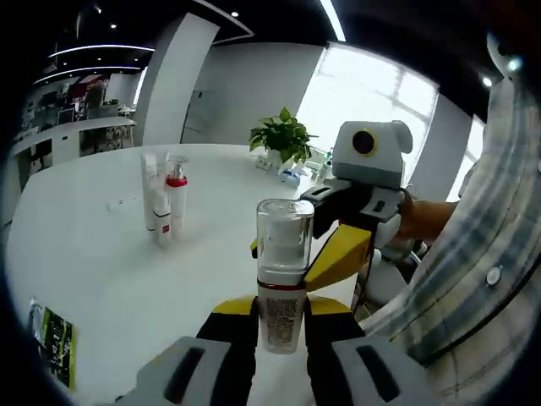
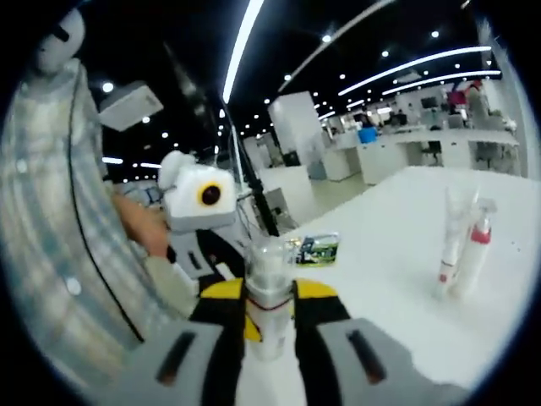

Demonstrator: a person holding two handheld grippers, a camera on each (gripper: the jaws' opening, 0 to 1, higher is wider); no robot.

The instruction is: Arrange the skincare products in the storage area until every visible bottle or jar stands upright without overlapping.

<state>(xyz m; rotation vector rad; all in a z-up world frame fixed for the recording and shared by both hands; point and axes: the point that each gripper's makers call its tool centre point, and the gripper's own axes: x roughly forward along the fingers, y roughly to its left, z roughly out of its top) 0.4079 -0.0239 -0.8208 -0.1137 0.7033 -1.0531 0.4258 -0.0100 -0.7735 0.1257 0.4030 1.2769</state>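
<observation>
Your left tongs (image 1: 281, 317) are clamped on a clear-capped pump bottle (image 1: 282, 275), upright above the white bench (image 1: 101, 271). Your right tongs (image 2: 269, 326) grip that bottle (image 2: 268, 296) from the other side. Two more bottles (image 1: 163, 203) stand upright and touching each other, well in from the bench edges. A leaflet (image 1: 52, 334) lies at one edge, a plant (image 1: 283, 135) at the far edge.

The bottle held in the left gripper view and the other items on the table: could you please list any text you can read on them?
None is legible.
Pump bottle held in the left tool: dark print on its lower label, too small to read.
Two bottles standing on the table: red marks, blurred.
Green leaflet at the table edge: print unreadable.
</observation>
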